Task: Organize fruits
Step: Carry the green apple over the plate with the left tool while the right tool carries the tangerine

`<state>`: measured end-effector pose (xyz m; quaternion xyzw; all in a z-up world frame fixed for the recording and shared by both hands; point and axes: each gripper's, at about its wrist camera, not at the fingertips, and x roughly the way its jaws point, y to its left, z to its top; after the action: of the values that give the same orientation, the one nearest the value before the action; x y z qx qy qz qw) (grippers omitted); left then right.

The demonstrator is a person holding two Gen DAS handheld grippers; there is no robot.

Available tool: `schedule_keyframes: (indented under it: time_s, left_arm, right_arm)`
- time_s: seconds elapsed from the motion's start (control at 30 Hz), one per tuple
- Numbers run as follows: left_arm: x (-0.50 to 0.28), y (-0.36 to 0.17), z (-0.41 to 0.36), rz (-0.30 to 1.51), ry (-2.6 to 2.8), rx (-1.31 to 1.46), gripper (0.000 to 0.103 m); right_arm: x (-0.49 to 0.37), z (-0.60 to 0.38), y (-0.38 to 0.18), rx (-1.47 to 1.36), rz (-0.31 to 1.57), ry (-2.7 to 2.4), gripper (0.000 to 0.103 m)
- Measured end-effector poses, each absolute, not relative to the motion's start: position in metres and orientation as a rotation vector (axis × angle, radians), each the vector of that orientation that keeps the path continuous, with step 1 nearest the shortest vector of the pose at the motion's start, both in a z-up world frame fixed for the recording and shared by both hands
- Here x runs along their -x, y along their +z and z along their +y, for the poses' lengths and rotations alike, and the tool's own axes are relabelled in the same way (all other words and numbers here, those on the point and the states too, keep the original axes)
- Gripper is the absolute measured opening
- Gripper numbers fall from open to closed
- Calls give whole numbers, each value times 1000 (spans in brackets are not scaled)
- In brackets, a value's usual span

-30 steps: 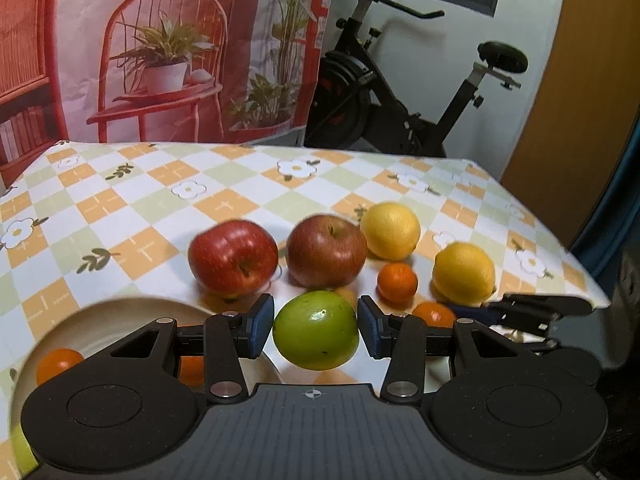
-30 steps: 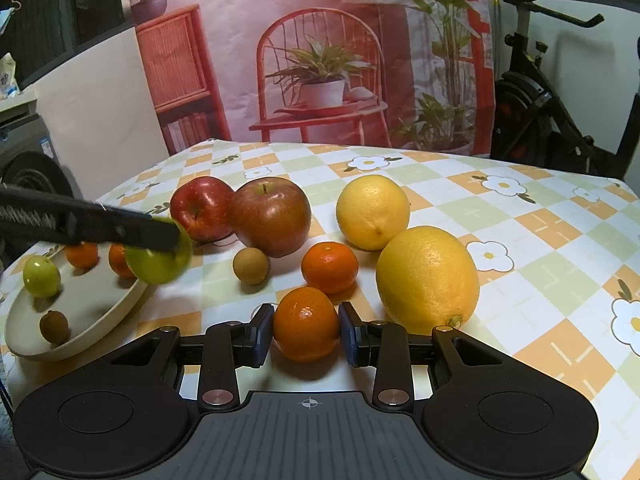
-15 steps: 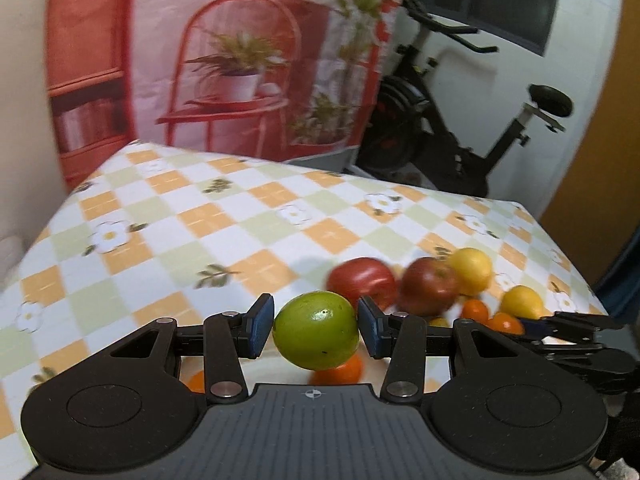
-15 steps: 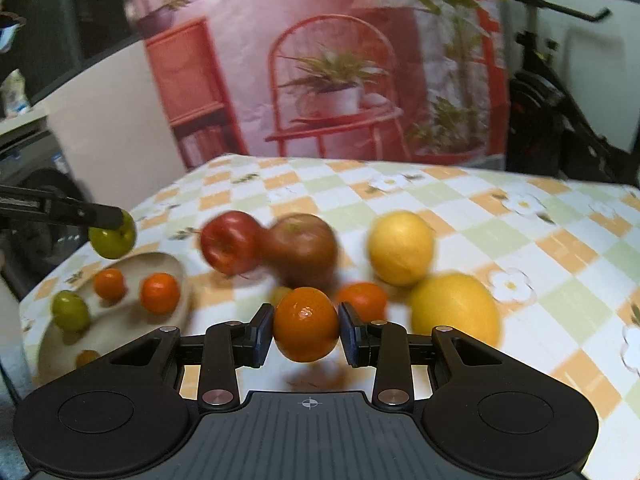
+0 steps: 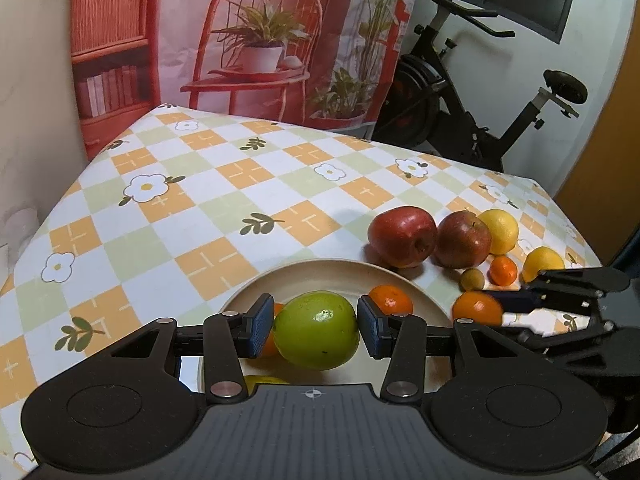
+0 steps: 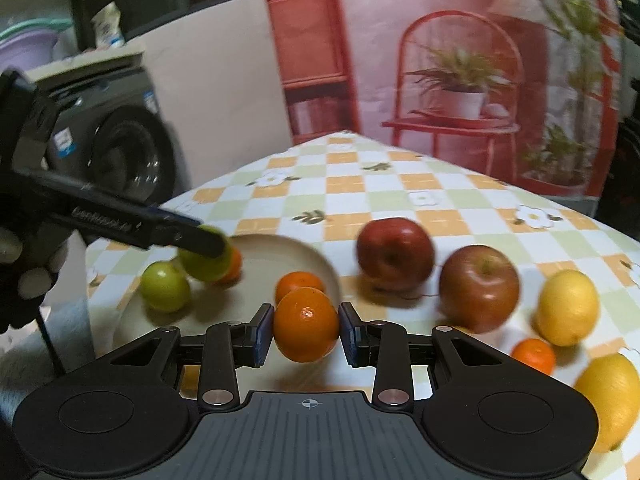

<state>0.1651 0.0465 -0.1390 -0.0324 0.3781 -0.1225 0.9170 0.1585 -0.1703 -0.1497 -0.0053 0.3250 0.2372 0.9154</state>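
Fruit sits in both sets of tongs. The left tongs (image 5: 316,330) are clenched on a green apple (image 5: 316,335), one blue pad pressed to each side of it — the apple hangs above the near half of the cream plate (image 5: 320,270), which stands on the checked worktop (image 5: 208,208). From the right wrist view the same green apple (image 6: 205,255) shows over the plate's left part, just beside a second, smaller green fruit (image 6: 165,286) that lies in the plate (image 6: 280,246).

The right tongs (image 6: 306,330) are clenched on an orange (image 6: 306,330), held clear of the worktop at the plate's near right rim. In the left wrist view that orange (image 5: 477,309) appears just outside the plate's right edge, gripped by the dark fingers (image 5: 516,302) reaching in from the right.

Inside the plate, a small orange (image 5: 390,300) rests near the right rim, and another orange fruit (image 5: 269,340) lies partly hidden behind the left tongs' pad.

To the right of the plate, on the worktop, two red apples (image 5: 402,236) (image 5: 463,240) stand side by side, touching or nearly so. Beyond them, farther from the plate, lie a lemon (image 5: 500,230), a second lemon (image 5: 542,264), a small mandarin (image 5: 503,270) and a little brownish-green fruit (image 5: 472,279) — all well apart from either tongs.
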Motion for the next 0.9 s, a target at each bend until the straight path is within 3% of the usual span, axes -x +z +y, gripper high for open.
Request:
schedule_keyframes:
  time_s: [0.9]
  left_arm:
    - [-116,-162,35,921,-309,9,48]
  right_arm:
    - [-145,-155,-170,36,725,563,32]
